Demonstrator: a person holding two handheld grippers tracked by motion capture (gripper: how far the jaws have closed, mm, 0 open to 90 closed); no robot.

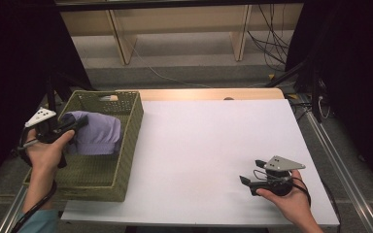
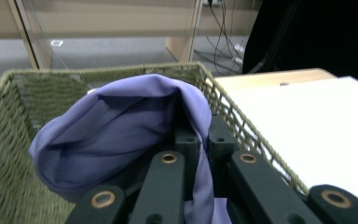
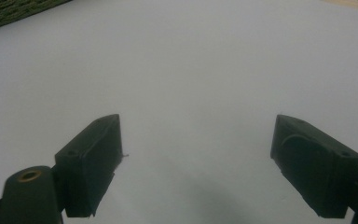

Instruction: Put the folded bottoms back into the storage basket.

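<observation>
A lilac cloth point(image 1: 96, 132) hangs bunched over the green woven basket point(image 1: 126, 145) at the table's left. My left gripper point(image 1: 80, 122) is shut on the cloth, a fold of which is pinched between the two black jaws in the left gripper view, where the cloth point(image 2: 121, 121) bulges above the basket point(image 2: 9, 154). My right gripper point(image 1: 250, 171) rests low over the white table top point(image 1: 209, 145) near the front right, jaws wide apart with nothing between them; in the right gripper view its fingertips point(image 3: 98, 154) frame bare white surface.
The basket's far rim point(image 2: 102, 71) and right wall lie close around the cloth. Beyond the table stand wooden shelf legs point(image 1: 121, 41) and loose cables point(image 1: 272, 39). A dark curtain point(image 1: 354, 63) hangs at the right, and a metal rail point(image 1: 345, 160) runs along the table's right side.
</observation>
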